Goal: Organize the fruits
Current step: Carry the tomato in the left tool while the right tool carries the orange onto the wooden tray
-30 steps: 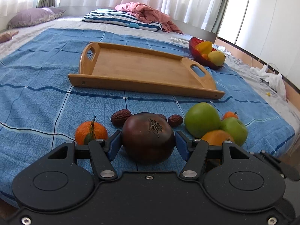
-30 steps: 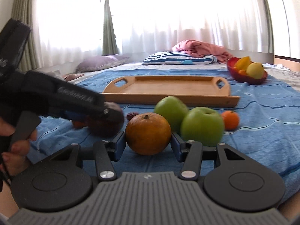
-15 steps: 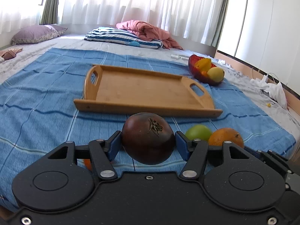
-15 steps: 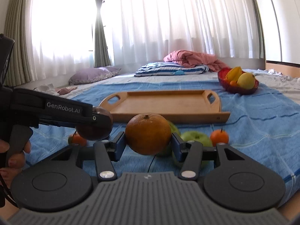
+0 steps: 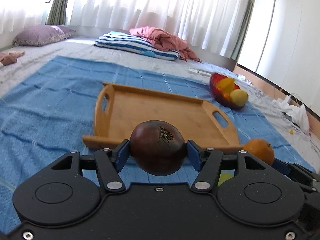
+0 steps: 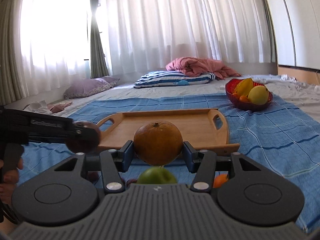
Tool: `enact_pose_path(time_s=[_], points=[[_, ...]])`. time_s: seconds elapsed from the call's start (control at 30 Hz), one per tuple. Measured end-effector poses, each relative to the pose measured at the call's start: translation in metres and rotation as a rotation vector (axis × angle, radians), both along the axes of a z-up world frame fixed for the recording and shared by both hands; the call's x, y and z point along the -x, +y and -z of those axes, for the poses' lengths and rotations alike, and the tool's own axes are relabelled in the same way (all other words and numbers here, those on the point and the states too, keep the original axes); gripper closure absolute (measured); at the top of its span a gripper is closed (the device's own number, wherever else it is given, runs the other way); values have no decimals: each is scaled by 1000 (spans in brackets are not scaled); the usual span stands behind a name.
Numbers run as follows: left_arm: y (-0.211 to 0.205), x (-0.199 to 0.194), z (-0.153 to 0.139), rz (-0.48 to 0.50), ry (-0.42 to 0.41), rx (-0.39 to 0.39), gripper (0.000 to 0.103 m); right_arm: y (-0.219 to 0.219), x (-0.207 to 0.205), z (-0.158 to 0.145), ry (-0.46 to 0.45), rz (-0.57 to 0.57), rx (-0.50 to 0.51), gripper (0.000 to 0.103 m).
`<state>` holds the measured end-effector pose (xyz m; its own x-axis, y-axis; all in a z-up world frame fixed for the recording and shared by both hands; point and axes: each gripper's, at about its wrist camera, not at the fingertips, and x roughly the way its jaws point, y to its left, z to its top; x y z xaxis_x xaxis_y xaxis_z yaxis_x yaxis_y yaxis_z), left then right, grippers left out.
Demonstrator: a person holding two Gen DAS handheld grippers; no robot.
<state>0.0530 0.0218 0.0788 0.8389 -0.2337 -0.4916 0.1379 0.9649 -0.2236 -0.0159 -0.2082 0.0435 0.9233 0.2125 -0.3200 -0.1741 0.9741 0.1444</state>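
Both claws were loaded and off the bed: the left gripper [image 5: 158, 154] was clamped on a dark purple fruit [image 5: 158, 147], its blue pads pressing the fruit's flanks, and the right gripper [image 6: 158, 154] was clamped the same way on a large orange [image 6: 158, 143]. Each fruit hung in the air just short of the near wall of the wooden tray [image 5: 152, 110], which lay bare on the blue cloth [image 5: 50, 100]. The worry, to my eye, was the grip itself: round, smooth fruit pinched only at its widest part can roll forward out of flat pads if the wrist dips or jerks. The two tools were also close, the left one sitting just beside the orange in the right view, so a careless swing might knock one fruit against the other. A green apple [image 6: 158, 177] and a small orange [image 6: 220, 180] lay below the right claw; a dropped fruit could scatter them. Coming in too low might catch the tray's wall and shove it along the soft cloth.
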Motion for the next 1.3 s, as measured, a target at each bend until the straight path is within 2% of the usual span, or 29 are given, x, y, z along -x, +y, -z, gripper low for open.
enact_pose_path(time_s=[0.1, 0.23, 0.37, 0.53, 0.8, 0.97, 1.3], points=[[4, -19, -9, -15, -1, -14, 44, -10, -22, -6, 38, 9, -17, 47], [13, -45, -19, -16, 27, 32, 44, -20, -50, -14, 72, 13, -17, 47], [16, -70, -27, -16, 39, 15, 44, -28, -81, -23, 106, 18, -17, 47], [15, -103, -29, -4, 83, 25, 44, -36, -126, -29, 191, 7, -43, 47], [0, -140, 2, 8, 169, 10, 44, -28, -182, -5, 359, 8, -11, 47], [-4, -152, 22, 13, 215, 16, 44, -26, -191, 9, 401, 19, -2, 47], [-6, -163, 39, 9, 247, 12, 44, -28, -199, 20, 445, 21, -5, 47]])
